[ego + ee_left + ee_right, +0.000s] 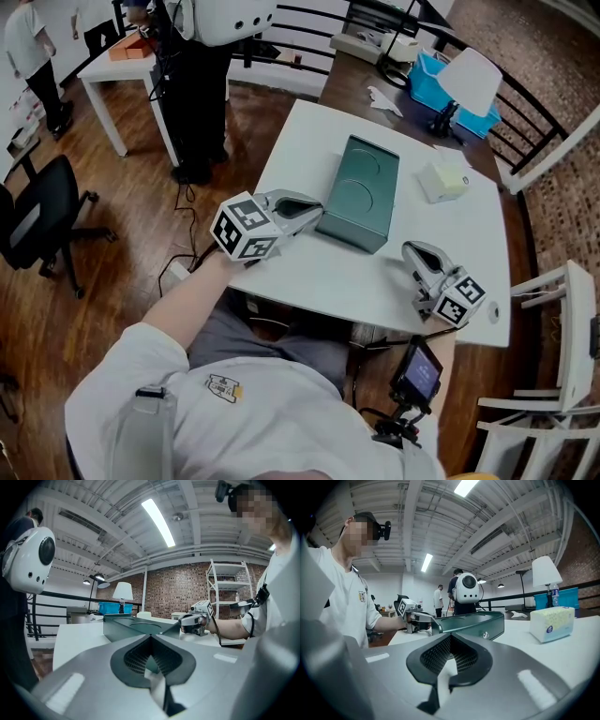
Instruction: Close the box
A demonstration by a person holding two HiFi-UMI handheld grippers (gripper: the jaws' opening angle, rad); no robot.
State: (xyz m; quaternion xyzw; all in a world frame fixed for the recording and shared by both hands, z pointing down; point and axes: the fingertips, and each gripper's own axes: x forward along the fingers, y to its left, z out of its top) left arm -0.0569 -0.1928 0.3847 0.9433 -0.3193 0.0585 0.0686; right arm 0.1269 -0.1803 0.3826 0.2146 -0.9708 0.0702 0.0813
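The left gripper (316, 212) is held with jaws pressed together, its tip against the left side of the green box (361, 187), which is seen closed on the white table (309, 272). The right gripper (411, 249), also pressed together and empty, is rested nearby.

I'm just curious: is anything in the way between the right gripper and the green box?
Nothing visible: only table surface lies between the right gripper and the green box; the tissue pack sits farther back, aside.
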